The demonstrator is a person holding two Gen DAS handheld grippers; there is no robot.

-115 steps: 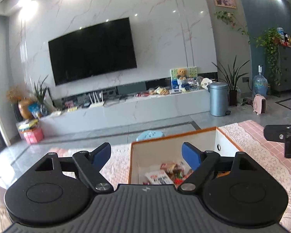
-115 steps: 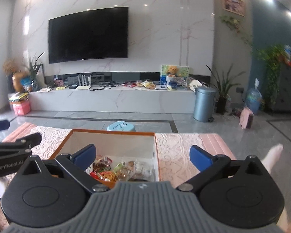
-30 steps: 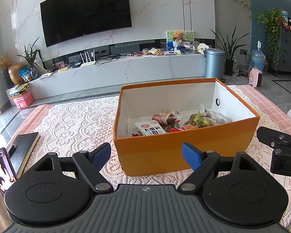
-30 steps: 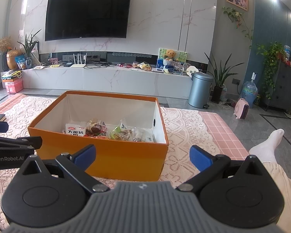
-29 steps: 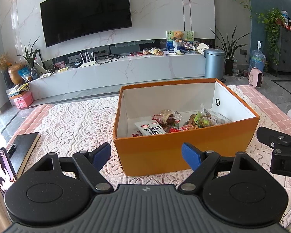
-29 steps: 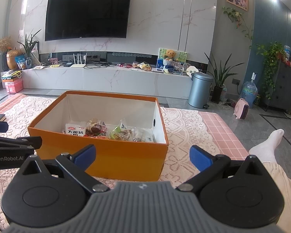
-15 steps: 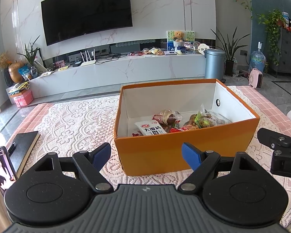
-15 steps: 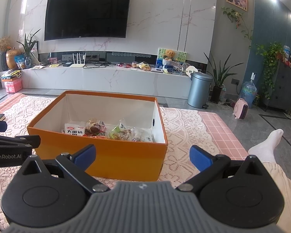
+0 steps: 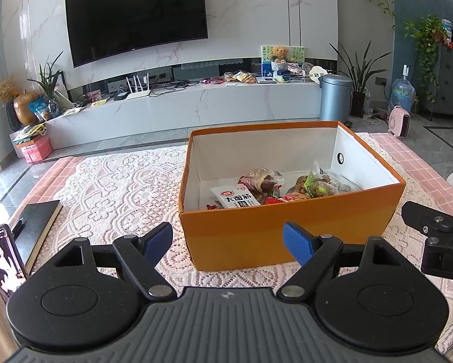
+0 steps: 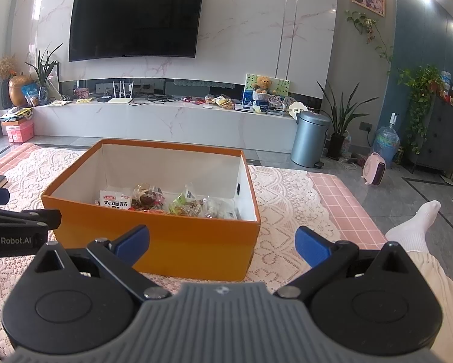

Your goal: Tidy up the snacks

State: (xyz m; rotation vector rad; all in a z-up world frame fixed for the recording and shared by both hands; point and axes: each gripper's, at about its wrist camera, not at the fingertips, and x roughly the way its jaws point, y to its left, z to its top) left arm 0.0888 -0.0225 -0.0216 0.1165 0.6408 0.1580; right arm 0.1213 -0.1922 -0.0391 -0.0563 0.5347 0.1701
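Snacks (image 9: 275,189) inside orange box (image 9: 287,230); left gripper (image 9: 228,240) and right gripper (image 10: 222,243) level before it, wide apart, empty.

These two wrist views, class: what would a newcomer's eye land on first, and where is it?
First, the orange box sitting mid-frame on the lace tablecloth, with wrapped snacks piled on its floor. Then the big black TV on the marble wall behind, above a cluttered low console.

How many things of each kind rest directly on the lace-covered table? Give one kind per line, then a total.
Orange cardboard box holding snack packets: 1
Black notebook: 1
Smartphone with its screen lit: 1
Total: 3

Both the left gripper and the right gripper are open above the table, so neither is counted.
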